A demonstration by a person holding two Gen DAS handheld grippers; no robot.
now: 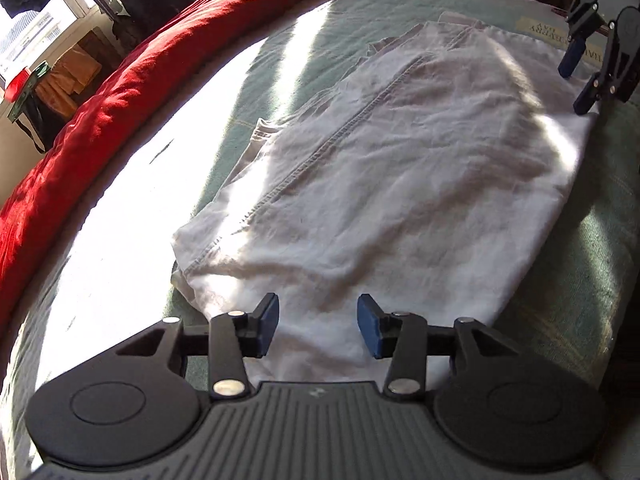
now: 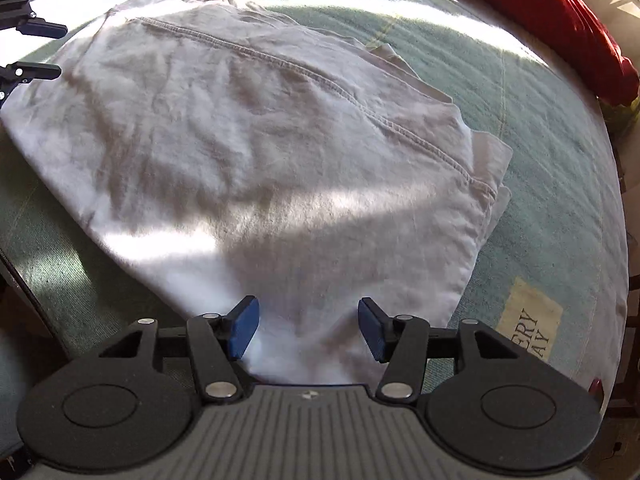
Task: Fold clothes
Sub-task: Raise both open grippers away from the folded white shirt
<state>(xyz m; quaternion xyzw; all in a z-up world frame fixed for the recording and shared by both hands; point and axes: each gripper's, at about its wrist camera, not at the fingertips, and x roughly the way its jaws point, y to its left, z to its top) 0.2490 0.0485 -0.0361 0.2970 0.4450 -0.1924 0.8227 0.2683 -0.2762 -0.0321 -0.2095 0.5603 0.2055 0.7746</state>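
A white garment (image 1: 384, 184) lies folded flat on the green bedspread (image 1: 320, 28), a stitched seam running along it. My left gripper (image 1: 318, 326) is open over the garment's near end, nothing between its blue pads. The right gripper (image 1: 582, 80) shows at the far right edge of the left wrist view, open, at the garment's other corner. In the right wrist view the same garment (image 2: 256, 140) spreads ahead, and my right gripper (image 2: 308, 328) stands open over its near corner. The left gripper's fingers (image 2: 36, 72) poke in at the far left.
A red duvet (image 1: 132, 76) is bunched along the far side of the bed, also seen as red duvet (image 2: 568, 20). A cream label (image 2: 528, 320) is sewn on the bedspread. Clothes hang near a window (image 1: 28, 28). Bright sun patches cross the bed.
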